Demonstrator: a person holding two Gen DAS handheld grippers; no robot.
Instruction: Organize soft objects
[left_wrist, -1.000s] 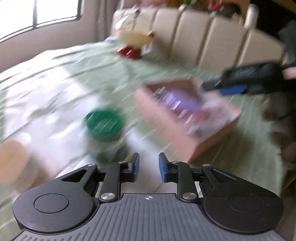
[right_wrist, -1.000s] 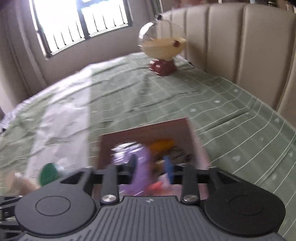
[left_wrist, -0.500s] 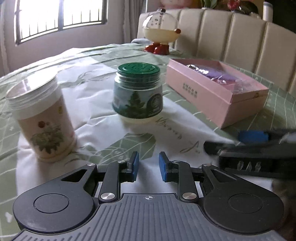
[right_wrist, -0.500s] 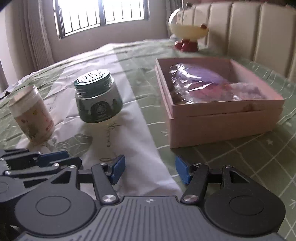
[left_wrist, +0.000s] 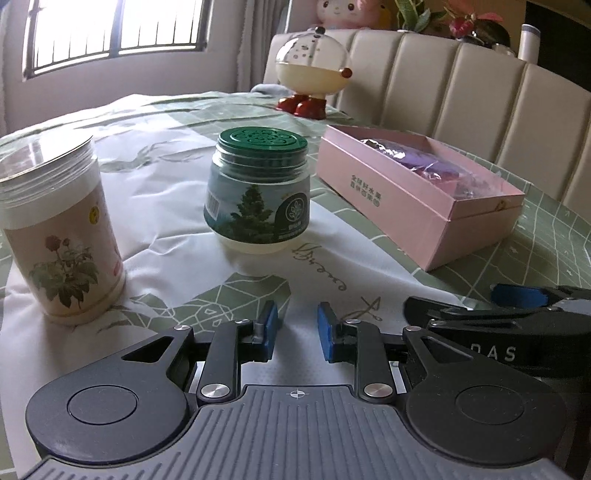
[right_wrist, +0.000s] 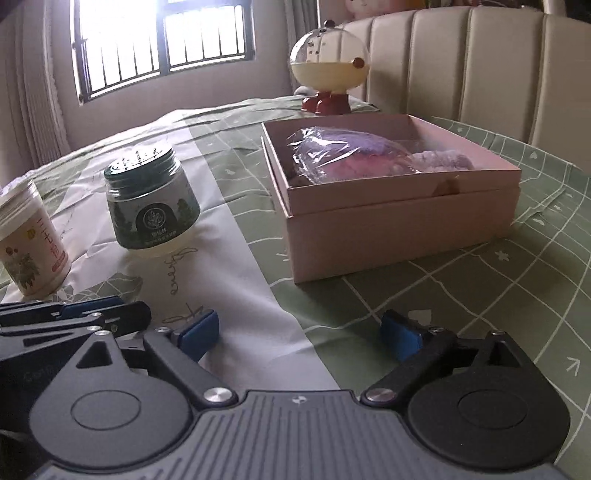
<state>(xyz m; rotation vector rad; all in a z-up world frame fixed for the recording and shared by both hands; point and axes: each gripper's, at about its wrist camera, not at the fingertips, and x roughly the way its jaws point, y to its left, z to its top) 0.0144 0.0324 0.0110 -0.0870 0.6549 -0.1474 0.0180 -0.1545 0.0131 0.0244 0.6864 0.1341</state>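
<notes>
An open pink box (right_wrist: 399, 221) stands on the green tablecloth, holding soft purple and pink items wrapped in clear plastic (right_wrist: 347, 155). My right gripper (right_wrist: 299, 328) hovers low in front of the box; its jaws are opening wide and nothing is between them. In the left wrist view the box (left_wrist: 406, 206) sits to the right with the purple items (left_wrist: 424, 162) inside. My left gripper (left_wrist: 297, 325) is low over the white cloth, its blue pads a narrow gap apart with nothing between them. The two grippers are side by side, the right gripper (left_wrist: 517, 314) just right of the left.
A green-lidded jar (left_wrist: 258, 192) and a floral canister (left_wrist: 59, 236) stand on the white cloth, left of the box. A round dome toy on red feet (left_wrist: 314, 77) sits at the table's far edge. Cream cushioned seat backs (right_wrist: 480, 66) rise behind.
Both grippers have dropped low toward the table's near side. The right gripper let go of the purple item over the box, pulled back, and its jaws spread wide. The left jaws kept their narrow gap.
</notes>
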